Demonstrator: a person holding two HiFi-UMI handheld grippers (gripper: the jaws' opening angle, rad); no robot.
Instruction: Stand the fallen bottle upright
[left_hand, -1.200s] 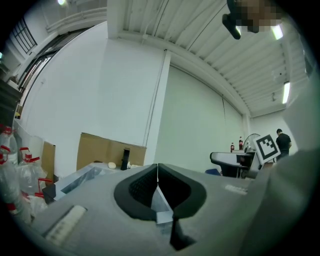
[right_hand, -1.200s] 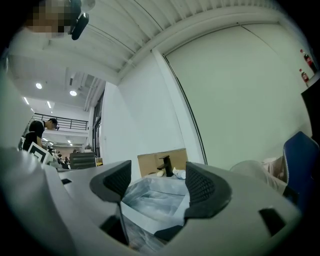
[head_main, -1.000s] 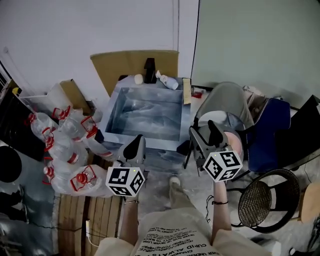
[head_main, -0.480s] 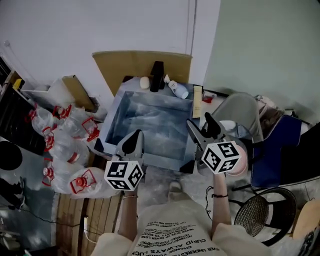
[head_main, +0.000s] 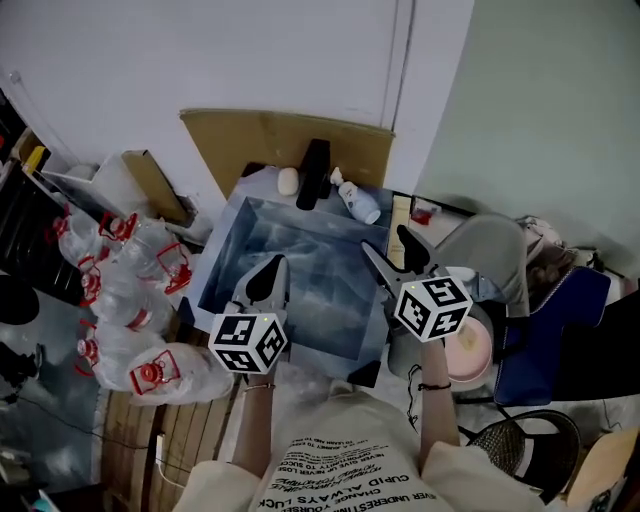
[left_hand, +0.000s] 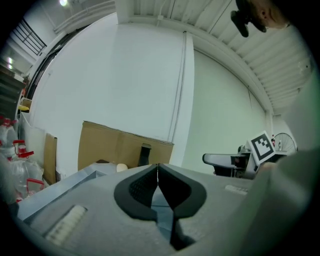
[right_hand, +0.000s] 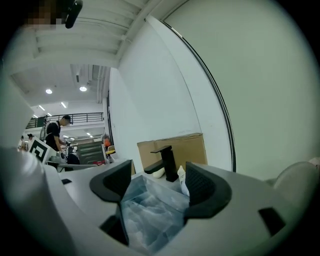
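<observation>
A small white bottle (head_main: 357, 200) lies on its side on the back ledge of a steel sink (head_main: 231, 232), just right of a black faucet (head_main: 314, 172) and a pale soap bar (head_main: 288, 181). My left gripper (head_main: 267, 277) hovers over the sink's front left part, its jaws shut with nothing between them (left_hand: 158, 172). My right gripper (head_main: 389, 246) hangs open over the sink's right rim, well short of the bottle. In the right gripper view the bottle (right_hand: 181, 179) shows beside the faucet (right_hand: 167, 162), partly hidden by the right jaw.
Brown cardboard (head_main: 280, 140) leans on the wall behind the sink. Several big water jugs with red caps (head_main: 130, 290) pile up at the left, above wooden planks (head_main: 170, 440). A grey chair (head_main: 490, 260), a pink basin (head_main: 468, 345) and a blue bag (head_main: 550, 320) crowd the right.
Both grippers have moved forward from in front of the sink to over it. The bottle has not moved. The left stays shut, the right open.
</observation>
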